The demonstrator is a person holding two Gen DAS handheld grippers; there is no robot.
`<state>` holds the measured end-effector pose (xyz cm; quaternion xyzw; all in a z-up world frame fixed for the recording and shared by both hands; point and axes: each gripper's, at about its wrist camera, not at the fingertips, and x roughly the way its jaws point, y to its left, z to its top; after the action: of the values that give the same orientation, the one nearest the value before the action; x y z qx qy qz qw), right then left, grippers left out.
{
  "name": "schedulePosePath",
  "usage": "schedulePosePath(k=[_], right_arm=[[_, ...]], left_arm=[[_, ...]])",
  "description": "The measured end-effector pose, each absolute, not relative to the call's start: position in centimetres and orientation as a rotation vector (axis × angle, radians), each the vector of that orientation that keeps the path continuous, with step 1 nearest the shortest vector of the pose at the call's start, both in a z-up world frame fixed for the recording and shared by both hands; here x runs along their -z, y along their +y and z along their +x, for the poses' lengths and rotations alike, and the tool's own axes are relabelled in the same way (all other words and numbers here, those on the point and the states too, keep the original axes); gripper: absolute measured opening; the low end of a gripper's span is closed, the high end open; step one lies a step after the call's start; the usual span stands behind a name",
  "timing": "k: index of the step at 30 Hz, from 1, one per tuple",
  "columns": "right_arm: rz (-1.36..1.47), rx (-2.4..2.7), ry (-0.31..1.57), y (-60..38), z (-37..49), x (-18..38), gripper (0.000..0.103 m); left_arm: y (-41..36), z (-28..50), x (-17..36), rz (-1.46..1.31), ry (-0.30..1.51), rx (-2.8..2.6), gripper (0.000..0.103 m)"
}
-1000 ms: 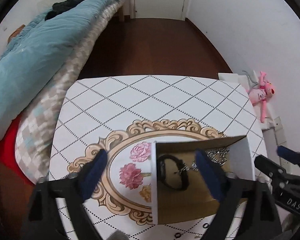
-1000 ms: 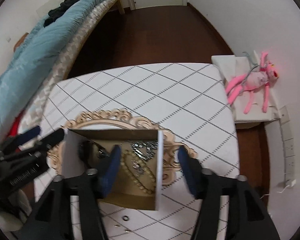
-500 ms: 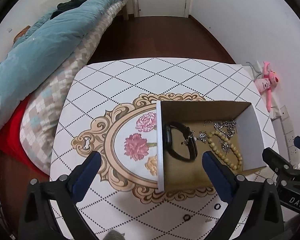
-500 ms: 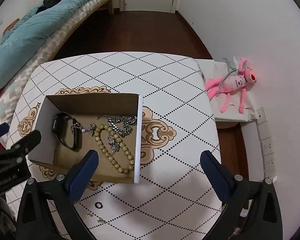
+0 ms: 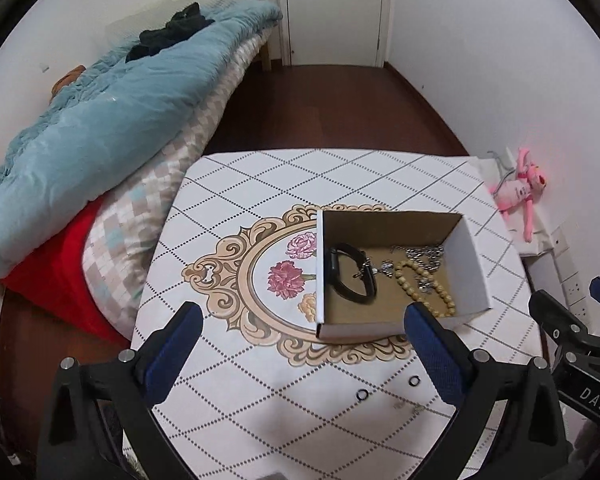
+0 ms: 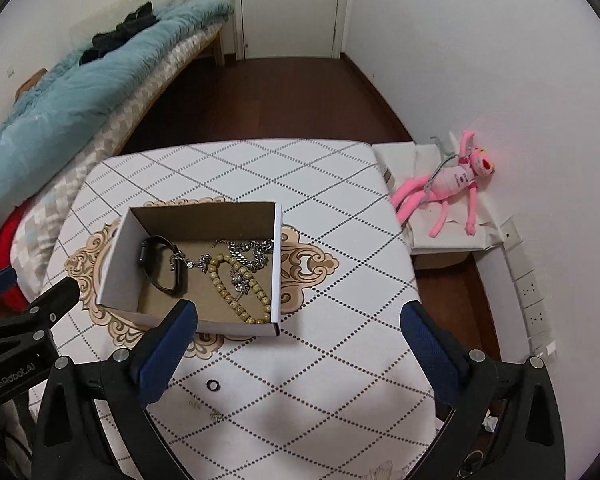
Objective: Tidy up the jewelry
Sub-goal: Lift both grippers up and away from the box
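The jewelry is gathered in the cardboard box (image 6: 196,268) on the table (image 6: 340,320), while a small ring (image 6: 213,385) is left outside, probably to be collected. The left gripper (image 5: 300,344) and right gripper (image 6: 296,340) are held spread wide, with nothing gripped

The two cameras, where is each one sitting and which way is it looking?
Left wrist view: sits on the left gripper, looking down at the table and box; its open fingers show, and the right gripper at the right edge.
Right wrist view: sits on the right gripper, looking down the same way; its open fingers show, and the left gripper at the left edge.
Both share the box, table, bed and pink toy.
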<state>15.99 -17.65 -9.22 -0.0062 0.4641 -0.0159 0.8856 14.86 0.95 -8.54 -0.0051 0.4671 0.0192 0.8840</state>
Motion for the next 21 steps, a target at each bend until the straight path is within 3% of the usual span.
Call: schedulePosePath(k=[14,21], right_arm=[[0.007,0.035,0.814,-18.2,10.2,2.4,0.103],[0.037,0.019,0.825,-18.3,9.5,2.4,0.103]], left_arm=[[0.8,10.1,2.7,-0.024,0.863,-0.019,0.103],[1.0,9.8,3.2,-0.007,0.861,-0.082,0.103]])
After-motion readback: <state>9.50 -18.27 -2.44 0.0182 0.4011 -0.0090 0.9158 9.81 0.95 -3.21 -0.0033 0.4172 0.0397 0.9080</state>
